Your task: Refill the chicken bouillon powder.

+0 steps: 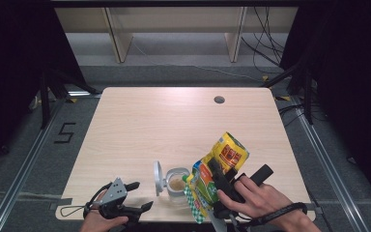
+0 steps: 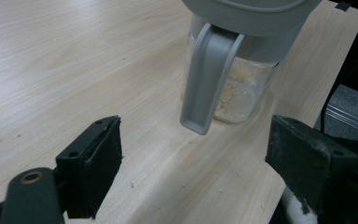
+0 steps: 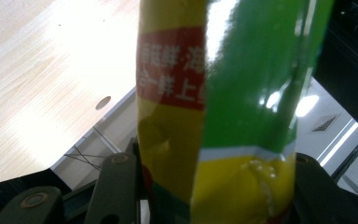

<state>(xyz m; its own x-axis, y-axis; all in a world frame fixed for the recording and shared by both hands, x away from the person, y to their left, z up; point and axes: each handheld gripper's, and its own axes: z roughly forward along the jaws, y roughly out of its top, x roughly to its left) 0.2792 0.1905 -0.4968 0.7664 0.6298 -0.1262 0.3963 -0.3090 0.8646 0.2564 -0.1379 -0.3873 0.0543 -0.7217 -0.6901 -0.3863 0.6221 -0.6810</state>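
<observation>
At the near edge of the surface, the left gripper rests low with its jaws spread and nothing between them; in the left gripper view they frame bare wood, with scattered crumbs, just short of the jar. To its right, the right gripper pinches a yellow and green pouch across its middle; the right gripper view shows the foil squeezed between the two black jaws. The pouch is tipped over, its lower end hanging down beside the jar's mouth at the front edge, its top raised toward the far right.

Just beyond the left gripper stands the small clear jar, its grey flip lid swung open and standing upright at its left. A shallow layer of pale powder sits at the bottom.

By my reading, pouring is under way: the lid is open, some powder is in, and most of the jar is unfilled. Left to do: finish pouring, set the pouch down, close the lid.

Farther off, the surface is bare but for a cable hole near its far edge.
</observation>
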